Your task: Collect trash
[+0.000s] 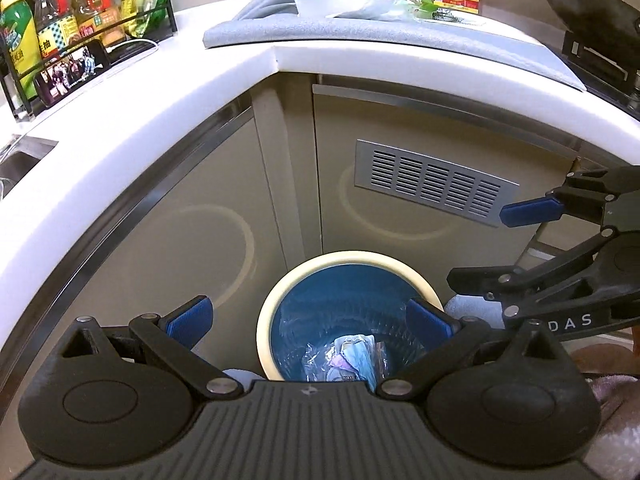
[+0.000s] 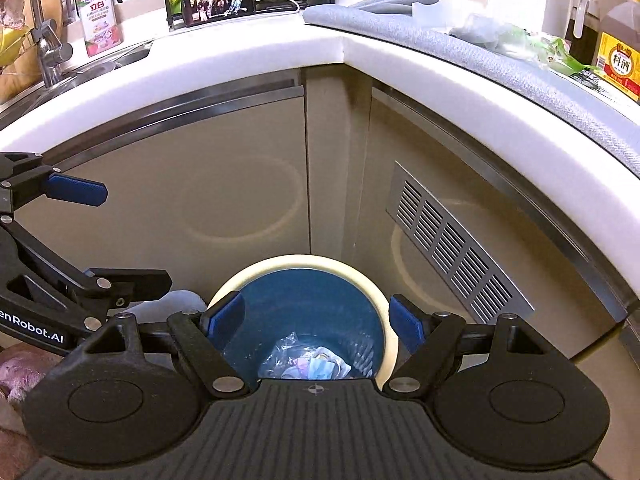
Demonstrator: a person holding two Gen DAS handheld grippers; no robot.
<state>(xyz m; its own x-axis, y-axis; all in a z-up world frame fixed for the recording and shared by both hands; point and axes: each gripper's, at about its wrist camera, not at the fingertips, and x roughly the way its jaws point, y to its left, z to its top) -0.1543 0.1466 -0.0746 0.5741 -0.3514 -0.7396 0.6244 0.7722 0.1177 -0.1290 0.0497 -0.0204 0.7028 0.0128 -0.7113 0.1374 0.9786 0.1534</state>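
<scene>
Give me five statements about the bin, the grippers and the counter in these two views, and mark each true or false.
1. The trash bin has wrappers lying inside it. True.
2. The left gripper grips a bottle. False: open, empty.
3. The right gripper is open above the bin. True.
4. A phone on the counter has its screen lit. True.
5. The grey mat lies on the floor. False: it lies on the counter.

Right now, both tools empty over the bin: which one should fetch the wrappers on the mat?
Right, probably. The wrappers lie on the mat, right of the counter corner, on the side of the right tool; the left tool would have to cross it. Both are open.
</scene>
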